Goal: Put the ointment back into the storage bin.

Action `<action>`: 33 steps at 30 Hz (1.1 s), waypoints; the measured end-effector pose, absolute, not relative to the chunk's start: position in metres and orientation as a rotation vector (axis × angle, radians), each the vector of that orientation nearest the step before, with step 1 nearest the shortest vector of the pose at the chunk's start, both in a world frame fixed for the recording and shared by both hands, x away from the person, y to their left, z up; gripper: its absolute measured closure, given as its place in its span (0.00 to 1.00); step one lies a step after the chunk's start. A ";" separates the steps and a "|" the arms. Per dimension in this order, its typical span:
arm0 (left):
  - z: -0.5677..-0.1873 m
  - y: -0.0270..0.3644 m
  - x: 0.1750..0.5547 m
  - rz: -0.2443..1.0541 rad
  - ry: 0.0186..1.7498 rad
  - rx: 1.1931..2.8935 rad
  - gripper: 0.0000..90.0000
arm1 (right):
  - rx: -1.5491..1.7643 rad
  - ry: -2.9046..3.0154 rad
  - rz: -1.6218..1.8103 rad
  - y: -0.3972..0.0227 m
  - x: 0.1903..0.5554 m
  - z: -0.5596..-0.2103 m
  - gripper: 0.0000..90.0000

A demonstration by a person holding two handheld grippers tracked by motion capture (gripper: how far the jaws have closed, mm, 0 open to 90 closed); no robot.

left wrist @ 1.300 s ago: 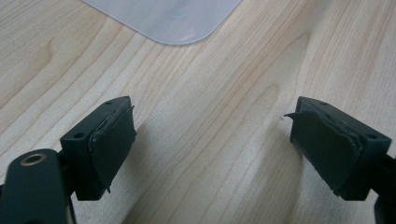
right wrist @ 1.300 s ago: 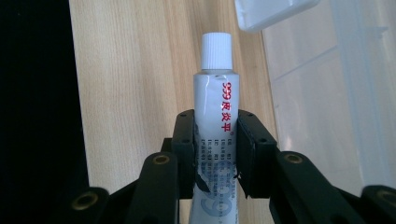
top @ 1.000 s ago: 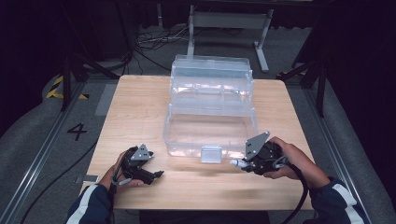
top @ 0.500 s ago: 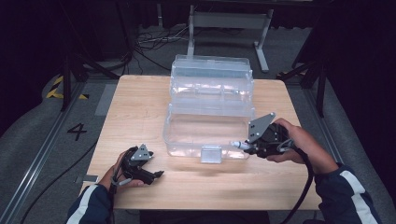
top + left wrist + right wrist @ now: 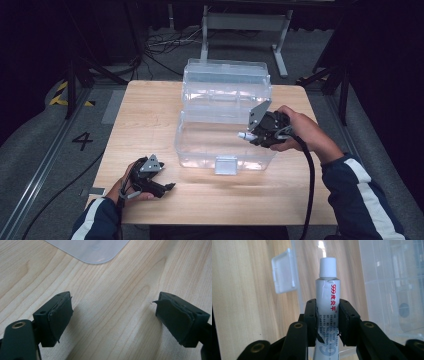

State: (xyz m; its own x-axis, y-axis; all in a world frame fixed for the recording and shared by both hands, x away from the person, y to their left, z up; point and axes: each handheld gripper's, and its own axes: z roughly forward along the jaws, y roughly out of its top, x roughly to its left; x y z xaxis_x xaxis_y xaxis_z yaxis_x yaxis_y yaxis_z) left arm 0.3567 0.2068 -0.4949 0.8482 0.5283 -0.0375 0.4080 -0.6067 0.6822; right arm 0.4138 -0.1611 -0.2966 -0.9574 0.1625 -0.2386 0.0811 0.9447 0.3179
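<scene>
- A small white tube [image 5: 328, 302] with a white screw cap and red print is clamped by the right tongs [image 5: 327, 315]; the pads are pressed on its lower half, with the cap end sticking out past the tips.
- Seen from the high view, the right tongs [image 5: 248, 135] are held up over the right part of the clear plastic box [image 5: 200, 145], with the tube [image 5: 245, 135] poking out toward the box's middle.
- The box is sat open in the middle of the bench [image 5: 145, 115], lid tipped up at the back, latch flap [image 5: 225, 165] at the front.
- The left tongs [image 5: 167, 187] are parked low on the bench, front-left of the box and well apart from the tube.
- The left tongs [image 5: 113, 315] are spread wide, with just bare wood between the pads.
</scene>
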 end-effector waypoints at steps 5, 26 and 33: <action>-0.495 0.207 0.357 0.217 0.678 2.303 0.16 | 0.207 2.866 0.411 -0.152 0.434 -0.307 0.79; -0.495 0.207 0.357 0.217 0.677 2.303 0.16 | 0.247 2.969 0.296 -0.141 0.464 -0.365 0.79; -0.495 0.207 0.357 0.216 0.677 2.302 0.16 | 0.237 2.997 0.253 -0.138 0.467 -0.383 0.79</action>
State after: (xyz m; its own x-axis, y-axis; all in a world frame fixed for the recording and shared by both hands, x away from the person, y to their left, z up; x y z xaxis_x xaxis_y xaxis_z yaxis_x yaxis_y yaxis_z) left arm 0.3567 0.2068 -0.4950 0.8484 0.5280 -0.0380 0.4079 -0.6063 0.6827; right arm 0.4668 -0.1384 -0.3828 -0.9800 0.1656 -0.1104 0.1448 0.9738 0.1756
